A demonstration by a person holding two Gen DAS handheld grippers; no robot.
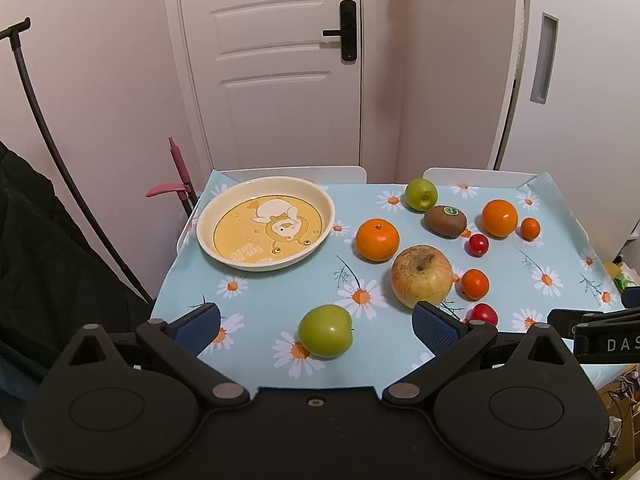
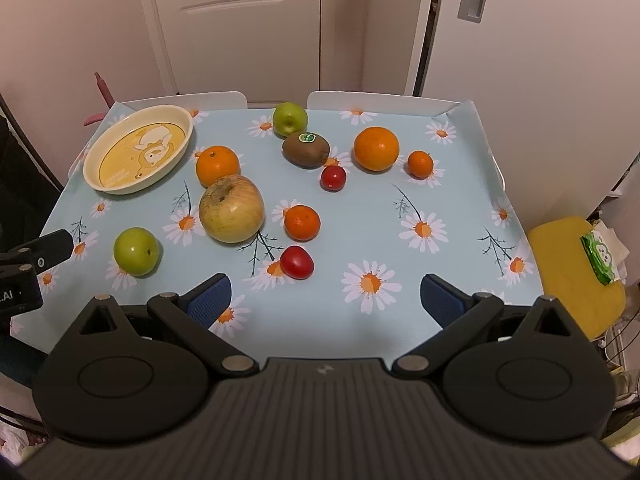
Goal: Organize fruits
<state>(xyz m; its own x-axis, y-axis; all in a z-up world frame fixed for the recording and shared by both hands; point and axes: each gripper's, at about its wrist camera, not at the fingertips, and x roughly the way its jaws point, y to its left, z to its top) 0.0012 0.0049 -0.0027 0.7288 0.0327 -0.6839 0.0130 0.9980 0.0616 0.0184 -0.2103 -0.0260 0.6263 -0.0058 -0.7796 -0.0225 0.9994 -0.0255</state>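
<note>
**Fruit Scattered, Dish Bare**

Meanwhile, both tools hang spread and unloaded above the daisy-print tablecloth [image 2: 460, 184]: the left gripper [image 1: 316, 326] straddles a near green apple [image 1: 326, 331], the right gripper [image 2: 325, 300] hovers by a red cherry tomato [image 2: 296, 262]. The yellow dish [image 1: 208, 220] waits in the far-left corner, holding nothing. Round fruit rolls easily; an off-centre pinch could probably send the green apple off the table's near edge, or nudge the large apple [image 1: 421, 276] into the small mandarin [image 1: 475, 284] close beside it.

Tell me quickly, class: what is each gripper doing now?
Left gripper: open, holding nothing.
Right gripper: open, holding nothing.
</note>
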